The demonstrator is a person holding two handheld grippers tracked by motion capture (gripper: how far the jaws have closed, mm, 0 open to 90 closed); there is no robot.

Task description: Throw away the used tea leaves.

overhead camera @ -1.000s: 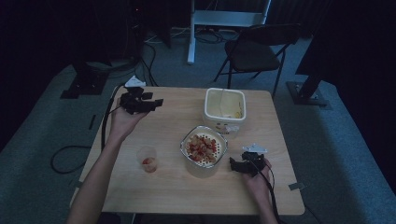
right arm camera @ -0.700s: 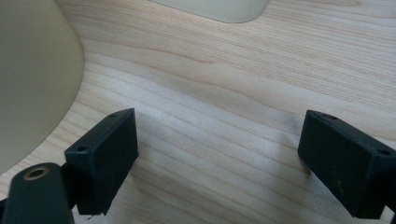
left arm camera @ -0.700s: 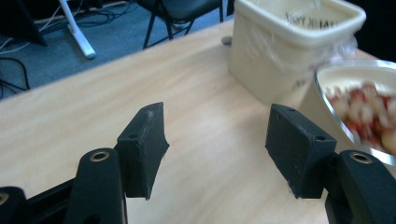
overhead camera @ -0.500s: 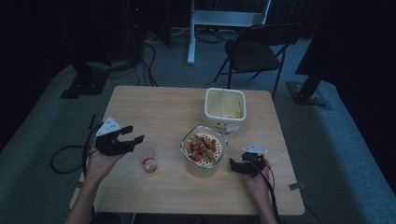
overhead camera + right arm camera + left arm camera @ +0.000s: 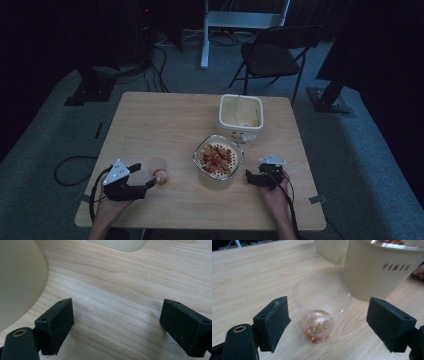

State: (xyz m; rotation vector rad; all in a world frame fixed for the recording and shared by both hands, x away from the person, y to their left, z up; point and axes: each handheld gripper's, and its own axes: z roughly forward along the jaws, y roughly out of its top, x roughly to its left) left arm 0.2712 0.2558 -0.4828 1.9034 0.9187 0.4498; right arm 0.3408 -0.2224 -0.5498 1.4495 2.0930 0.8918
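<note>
- Your left tool (image 5: 149, 181) sits at the near left of the table (image 5: 150, 120), pointing at the clear plastic cup (image 5: 159, 172); its jaws have just been opening and now stand wide.
- In the left gripper view the clear plastic cup (image 5: 321, 306) stands upright between the two black pads (image 5: 272, 321), with clear space on each side, so nothing is gripped.
- The cup holds a little reddish food at its bottom.
- The cup stands just left of the round cream tub (image 5: 218, 161), apart from it; the tub's wall (image 5: 377, 270) rises right behind the cup and bears printed letters.
- The round cream tub is filled with pale pieces and red bits.
- A square cream container (image 5: 240, 112) stands just behind the tub, farther from you.
- Your right tool (image 5: 252, 177) rests on the table just right of the tub, pointing toward it.
- In the right gripper view its jaws are spread wide over bare wood, the tub's wall (image 5: 20, 277) at the left edge; the right tool (image 5: 116, 322) holds nothing.
</note>
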